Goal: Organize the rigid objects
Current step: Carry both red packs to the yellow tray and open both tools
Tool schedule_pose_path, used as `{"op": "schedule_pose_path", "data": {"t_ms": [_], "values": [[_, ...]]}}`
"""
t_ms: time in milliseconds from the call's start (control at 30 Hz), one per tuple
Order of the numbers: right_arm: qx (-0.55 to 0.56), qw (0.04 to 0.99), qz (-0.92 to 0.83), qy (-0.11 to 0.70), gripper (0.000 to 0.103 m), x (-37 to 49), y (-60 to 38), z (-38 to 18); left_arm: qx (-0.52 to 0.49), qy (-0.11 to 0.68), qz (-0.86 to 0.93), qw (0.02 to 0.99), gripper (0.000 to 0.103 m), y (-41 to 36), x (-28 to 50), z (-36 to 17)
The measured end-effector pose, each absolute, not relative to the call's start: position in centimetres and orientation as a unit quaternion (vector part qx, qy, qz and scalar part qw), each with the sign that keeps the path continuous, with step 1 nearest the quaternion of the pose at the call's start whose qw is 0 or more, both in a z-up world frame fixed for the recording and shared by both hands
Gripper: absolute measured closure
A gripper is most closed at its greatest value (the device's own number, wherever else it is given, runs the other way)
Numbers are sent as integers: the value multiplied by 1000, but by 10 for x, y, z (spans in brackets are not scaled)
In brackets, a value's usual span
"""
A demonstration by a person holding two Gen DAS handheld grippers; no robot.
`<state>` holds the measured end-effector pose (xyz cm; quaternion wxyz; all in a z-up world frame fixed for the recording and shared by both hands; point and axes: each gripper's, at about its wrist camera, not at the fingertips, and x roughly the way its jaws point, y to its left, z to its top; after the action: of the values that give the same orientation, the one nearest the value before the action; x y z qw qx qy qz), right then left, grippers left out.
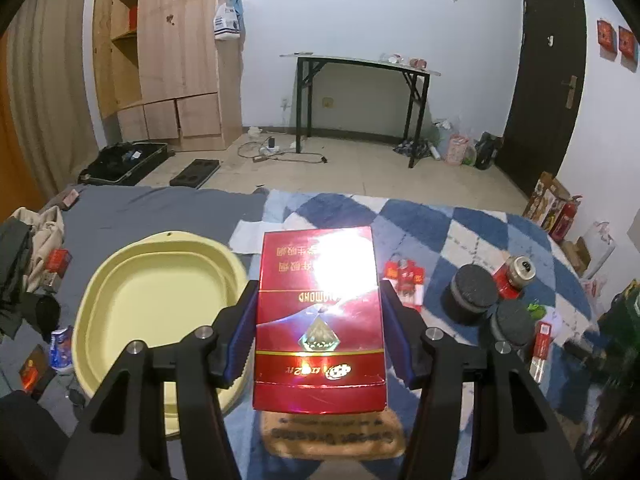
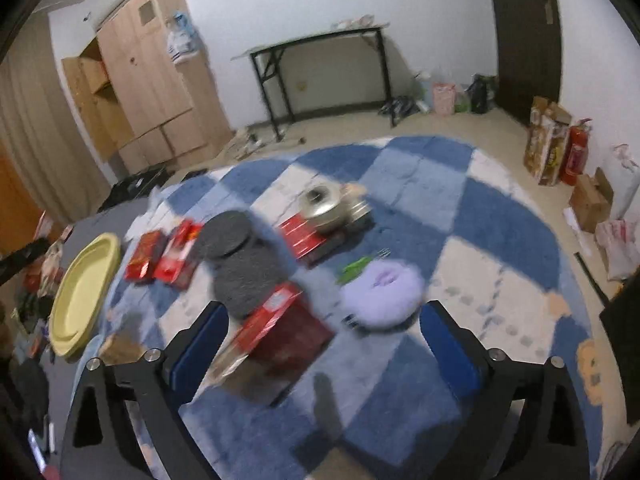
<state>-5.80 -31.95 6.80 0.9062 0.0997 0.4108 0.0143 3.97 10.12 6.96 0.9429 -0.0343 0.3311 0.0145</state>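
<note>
Left gripper (image 1: 318, 322) clamping red cigarette carton (image 1: 318, 320) between jaws, hovering beside yellow tray (image 1: 120, 276). Right gripper (image 2: 320, 344) hanging with jaws wide, gripping nothing, above checkered blanket (image 2: 500, 216).

Glare wipes out the print on the red box (image 1: 318, 320) we're holding; our right-wrist view is smeared, that red carton (image 2: 282, 334) unreadable.

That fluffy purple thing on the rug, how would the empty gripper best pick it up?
Probably from above, jaws closing across the purple puff's soft outer rim. It lies flat on the rug and looks round and squashy, so any side of the rim should do. The near side looks freest: the open right gripper faces it, while a green item lies just beyond. The view is blurred.
</note>
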Motion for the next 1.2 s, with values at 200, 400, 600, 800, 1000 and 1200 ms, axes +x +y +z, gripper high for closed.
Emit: {"op": "schedule_pose_path", "data": {"t_ms": [200,400,600,800,1000,1200], "values": [[89,874,18,477,6,-39,-277,48,-31,341,4,940,44,92,43,67],[84,855,22,511,53,-23,-275,15,-54,353,18,934,44,110,48,63],[87,873,49,477,70,-35,-285,21,-109,384,58,915,44,160,59,32],[40,901,84,424,71,-73,-259,55,-171,393,118,896,44,232,56,14],[20,911,154,383,73,-83,-193,87,-234,426,115,866,44,292,43,-11],[39,879,258,398,73,-37,-94,86,-272,440,122,847,44,318,36,-35]]}}
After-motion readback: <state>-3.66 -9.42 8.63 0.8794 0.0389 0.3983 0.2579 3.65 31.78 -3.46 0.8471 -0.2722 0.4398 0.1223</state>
